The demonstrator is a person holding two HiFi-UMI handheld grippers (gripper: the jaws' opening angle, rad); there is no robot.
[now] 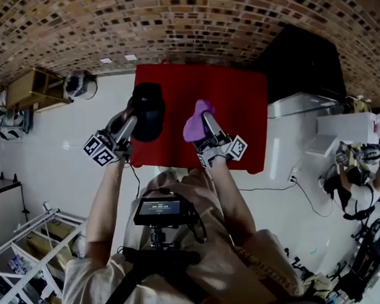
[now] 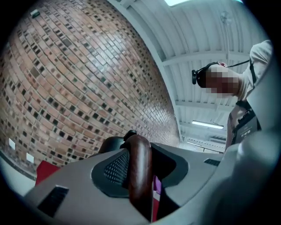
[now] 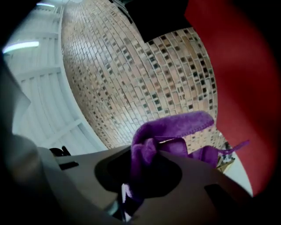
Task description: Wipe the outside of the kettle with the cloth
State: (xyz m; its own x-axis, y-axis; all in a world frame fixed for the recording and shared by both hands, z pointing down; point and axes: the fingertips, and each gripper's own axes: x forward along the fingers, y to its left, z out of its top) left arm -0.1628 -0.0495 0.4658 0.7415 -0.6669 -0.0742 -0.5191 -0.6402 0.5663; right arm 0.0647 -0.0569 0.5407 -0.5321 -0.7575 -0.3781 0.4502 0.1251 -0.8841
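A dark kettle [image 1: 148,111] hangs over the left part of the red table [image 1: 238,100], held by its brown handle [image 2: 139,169]. My left gripper [image 1: 125,127] is shut on that handle, and the kettle's dark body [image 2: 112,144] shows just past the jaws in the left gripper view. My right gripper [image 1: 208,129] is shut on a purple cloth [image 1: 197,121], which bunches out of the jaws and flops forward as the cloth [image 3: 175,132] in the right gripper view. Kettle and cloth are a short way apart over the table.
A brick wall [image 1: 182,20] runs behind the table. A wooden shelf unit [image 1: 35,88] stands at the left, white racks [image 1: 23,255] at the lower left, and a white bench [image 1: 343,132] with gear at the right. A cable [image 1: 288,190] lies on the floor.
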